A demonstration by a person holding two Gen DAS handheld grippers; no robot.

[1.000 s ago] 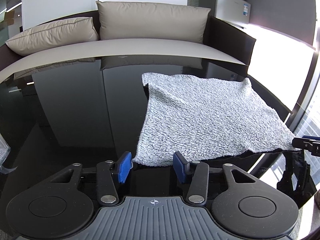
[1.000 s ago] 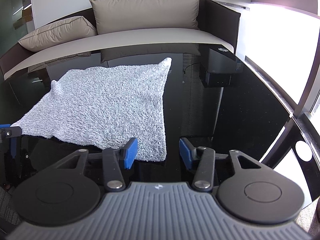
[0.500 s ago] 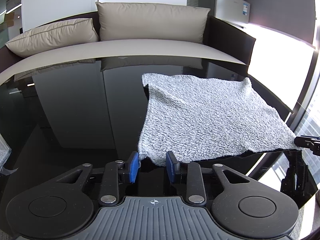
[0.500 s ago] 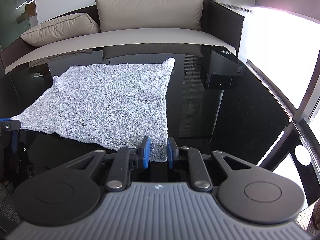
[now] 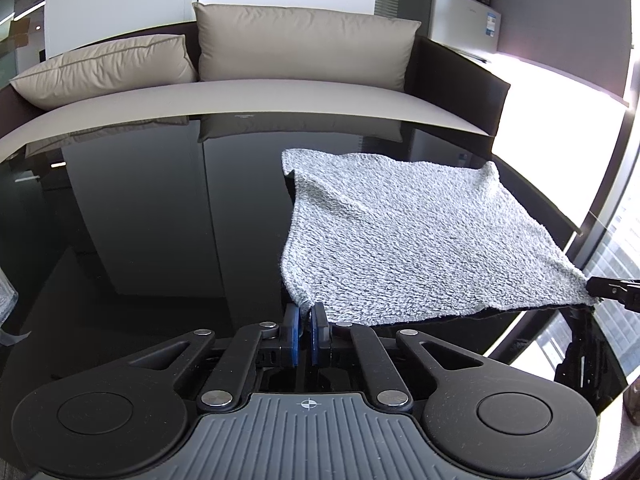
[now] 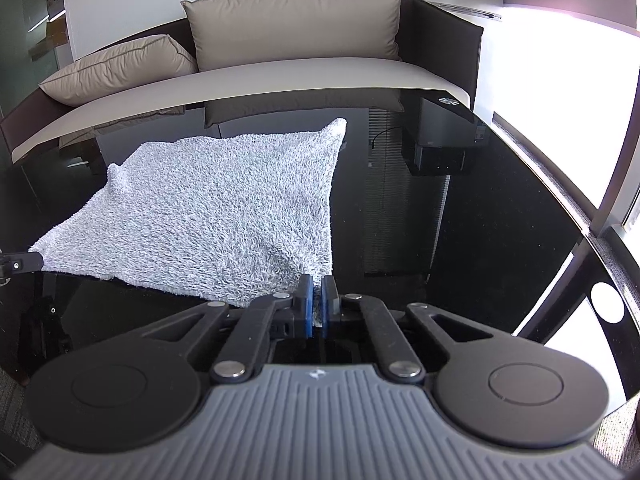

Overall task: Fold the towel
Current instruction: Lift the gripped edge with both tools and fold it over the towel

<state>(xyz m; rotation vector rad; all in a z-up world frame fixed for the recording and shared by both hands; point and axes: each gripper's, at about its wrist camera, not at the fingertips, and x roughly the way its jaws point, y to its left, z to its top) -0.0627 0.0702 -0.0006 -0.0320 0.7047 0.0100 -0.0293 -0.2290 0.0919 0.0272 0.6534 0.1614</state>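
Note:
A grey fluffy towel (image 5: 420, 240) lies spread on the glossy black table (image 5: 140, 220). In the left wrist view my left gripper (image 5: 306, 314) is at the towel's near left corner. Its blue pads are closing and pinch that corner, which is lifted slightly. In the right wrist view the same towel (image 6: 220, 208) stretches away to the left. My right gripper (image 6: 318, 286) is closing on the near right corner, with cloth squeezed between the pads. Each gripper shows at the other view's edge: the right gripper (image 5: 612, 290) and the left gripper (image 6: 20, 266).
Behind the table stands a dark sofa with a beige seat (image 5: 240, 96) and two beige cushions (image 5: 304, 44). A fridge with a microwave (image 5: 464, 20) stands at the back right. The table's curved edge (image 6: 560, 184) runs along bright windows on the right.
Both grippers' jaws have come together from wide apart onto the towel's two near corners. The corners now bunch up between the pads. Neither hand has shifted.

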